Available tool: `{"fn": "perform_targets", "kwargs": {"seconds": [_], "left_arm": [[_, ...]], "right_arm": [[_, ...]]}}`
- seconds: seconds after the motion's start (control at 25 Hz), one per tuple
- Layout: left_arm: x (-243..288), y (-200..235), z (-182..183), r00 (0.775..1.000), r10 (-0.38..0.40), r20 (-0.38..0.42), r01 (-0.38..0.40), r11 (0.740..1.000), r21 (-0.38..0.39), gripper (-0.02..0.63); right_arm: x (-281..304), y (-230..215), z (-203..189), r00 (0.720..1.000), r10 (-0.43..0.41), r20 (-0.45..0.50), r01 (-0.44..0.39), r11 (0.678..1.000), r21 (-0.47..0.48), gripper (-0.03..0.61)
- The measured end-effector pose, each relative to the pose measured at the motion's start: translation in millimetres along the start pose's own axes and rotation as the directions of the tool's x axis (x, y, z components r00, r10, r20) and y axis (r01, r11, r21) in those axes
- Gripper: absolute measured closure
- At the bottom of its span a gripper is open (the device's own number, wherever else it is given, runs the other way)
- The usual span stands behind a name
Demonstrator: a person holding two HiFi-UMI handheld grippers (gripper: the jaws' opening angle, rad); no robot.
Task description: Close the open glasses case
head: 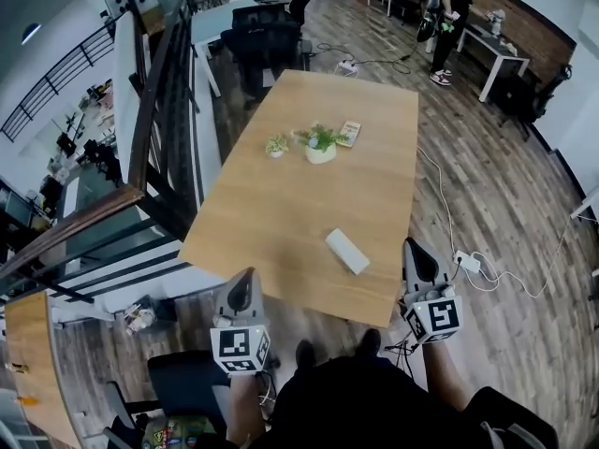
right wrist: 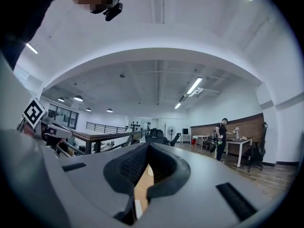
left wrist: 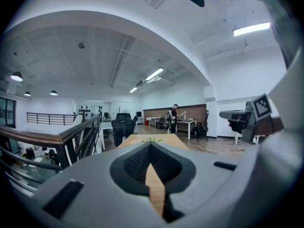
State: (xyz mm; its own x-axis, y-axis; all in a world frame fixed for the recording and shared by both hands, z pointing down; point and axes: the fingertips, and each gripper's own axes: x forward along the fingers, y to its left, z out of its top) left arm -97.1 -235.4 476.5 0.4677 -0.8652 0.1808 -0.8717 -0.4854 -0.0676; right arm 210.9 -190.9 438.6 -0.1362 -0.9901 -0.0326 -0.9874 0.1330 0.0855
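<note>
Lower centre of the head view, by the table's [head: 281, 204] near edge: glasses case [head: 347, 251], white, apparently lid-down, long axis upper left to lower right. Right gripper [head: 413, 247] beside it, nearer; left gripper [head: 245, 279] farther, lower left. Both jaw pairs together, empty.

No legible text or numbers; coded square markers on left claw [head: 245, 277], right claw [head: 414, 248].

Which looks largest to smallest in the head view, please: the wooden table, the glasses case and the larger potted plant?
Wooden table, largest. Glasses case and larger potted plant look alike, the case being nearer the camera: unranked.
</note>
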Motion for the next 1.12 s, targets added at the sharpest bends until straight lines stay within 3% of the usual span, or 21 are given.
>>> {"fn": "perform_targets", "kwargs": {"seconds": [0.2, 0.44, 1.12], "left_arm": [[7.4, -5.6, 14.3, 0.999, -0.018, 0.033, 0.018, 1.0, 0.016, 0.615], [9.6, -10.1, 23.2, 0.998, -0.04, 0.055, 0.039, 0.999, 0.023, 0.615], [9.7, -17.0, 37.4, 0.995, -0.051, 0.081, 0.05, 0.999, 0.019, 0.615]], "right_arm": [[-5.7, -4.6, 14.3, 1.0, -0.021, 0.019, 0.02, 0.998, 0.053, 0.566], [-11.7, -3.1, 16.7, 0.999, -0.038, -0.026, 0.039, 0.999, 0.037, 0.566], [-13.6, -2.6, 31.8, 1.0, -0.024, 0.007, 0.024, 1.0, 0.001, 0.566]]}}
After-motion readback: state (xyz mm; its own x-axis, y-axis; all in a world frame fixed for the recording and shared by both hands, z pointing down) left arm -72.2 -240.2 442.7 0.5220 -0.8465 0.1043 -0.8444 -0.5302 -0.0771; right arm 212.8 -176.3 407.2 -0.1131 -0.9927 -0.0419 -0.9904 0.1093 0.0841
